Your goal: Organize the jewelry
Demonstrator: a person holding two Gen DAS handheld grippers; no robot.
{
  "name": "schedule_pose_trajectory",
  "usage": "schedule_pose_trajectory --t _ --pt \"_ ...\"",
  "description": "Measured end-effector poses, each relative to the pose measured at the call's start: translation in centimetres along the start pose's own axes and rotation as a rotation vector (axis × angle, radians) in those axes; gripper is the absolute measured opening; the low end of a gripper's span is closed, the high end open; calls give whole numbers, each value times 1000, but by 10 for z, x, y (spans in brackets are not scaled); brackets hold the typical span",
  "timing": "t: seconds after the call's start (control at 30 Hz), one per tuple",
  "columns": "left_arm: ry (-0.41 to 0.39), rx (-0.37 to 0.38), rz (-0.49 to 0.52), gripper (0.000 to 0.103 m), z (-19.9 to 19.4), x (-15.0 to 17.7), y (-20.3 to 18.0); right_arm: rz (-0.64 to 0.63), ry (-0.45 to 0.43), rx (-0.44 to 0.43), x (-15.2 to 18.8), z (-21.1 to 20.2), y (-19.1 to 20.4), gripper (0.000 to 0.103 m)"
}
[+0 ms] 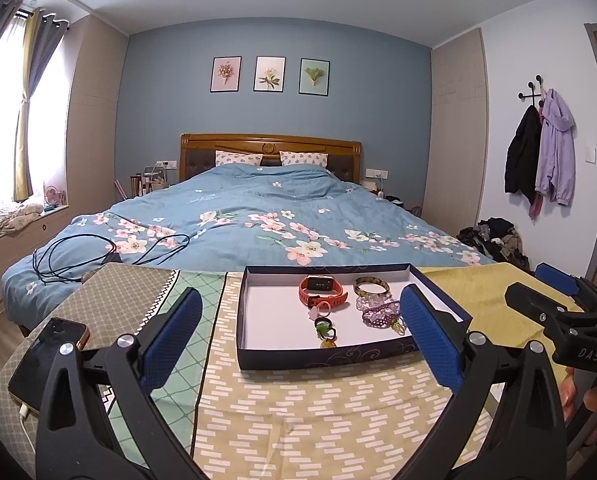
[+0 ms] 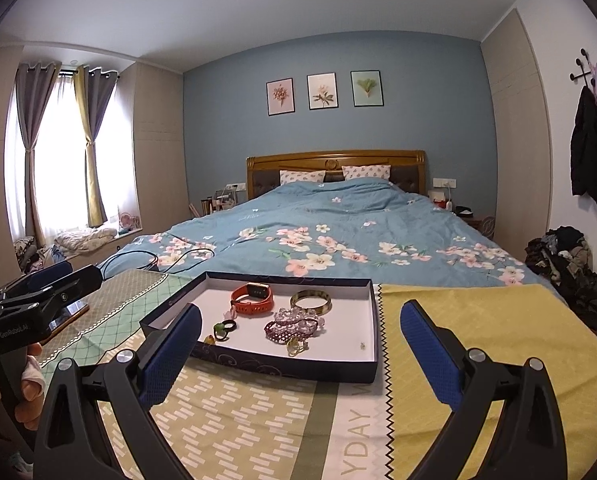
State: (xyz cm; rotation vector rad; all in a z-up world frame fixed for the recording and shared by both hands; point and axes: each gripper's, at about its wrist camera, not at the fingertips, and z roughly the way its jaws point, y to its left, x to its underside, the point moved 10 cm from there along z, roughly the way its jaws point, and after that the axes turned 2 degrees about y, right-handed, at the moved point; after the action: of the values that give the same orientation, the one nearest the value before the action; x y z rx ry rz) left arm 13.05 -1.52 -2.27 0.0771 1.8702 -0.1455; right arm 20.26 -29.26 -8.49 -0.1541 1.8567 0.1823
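Left wrist view: the left tongs stand wide apart and hold nothing, their blue-padded fingers framing a shallow dark-blue cardboard tray with a white floor. The tray rests on a table covered by a patterned green and yellow cloth, at the foot of a bed with a blue floral quilt. Inside the tray lie an orange-strapped smartwatch, a gold-brown bangle, a heap of purple and clear beaded bracelets, and small rings near the front wall. A black smartphone with a gold edge lies on the cloth to the left. The right tongs show at the right edge; whether they are apart or closed cannot be told here.

Right wrist view: the right tongs are also spread wide and empty, pointed at the same tray. The watch, bangle, bracelets and rings all lie inside it. The left tongs appear at the left edge, gripped by a hand.
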Motion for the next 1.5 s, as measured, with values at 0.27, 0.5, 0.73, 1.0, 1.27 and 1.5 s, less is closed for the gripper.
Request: schedule_pose_trajectory --t 0.27,0.5,0.73,1.0,1.27,1.5 --pt "1 -4 -9 98 2 -1 0 5 -18 11 -1 -5 -3 96" --pt "-19 -21 -10 98 0 -5 2 6 -25 7 -3 -6 -3 96" --pt "-26 -27 -10 98 -3 -6 3 7 -29 5 -5 -6 -2 96" --pt "-31 -28 -8 98 -5 -6 3 4 -32 6 -6 -6 -2 96" --pt "-36 -31 -5 98 -7 -7 4 2 -34 4 -8 -7 -2 96" --pt "-37 -32 -5 98 -7 -7 3 3 -36 6 -7 -6 -2 96"
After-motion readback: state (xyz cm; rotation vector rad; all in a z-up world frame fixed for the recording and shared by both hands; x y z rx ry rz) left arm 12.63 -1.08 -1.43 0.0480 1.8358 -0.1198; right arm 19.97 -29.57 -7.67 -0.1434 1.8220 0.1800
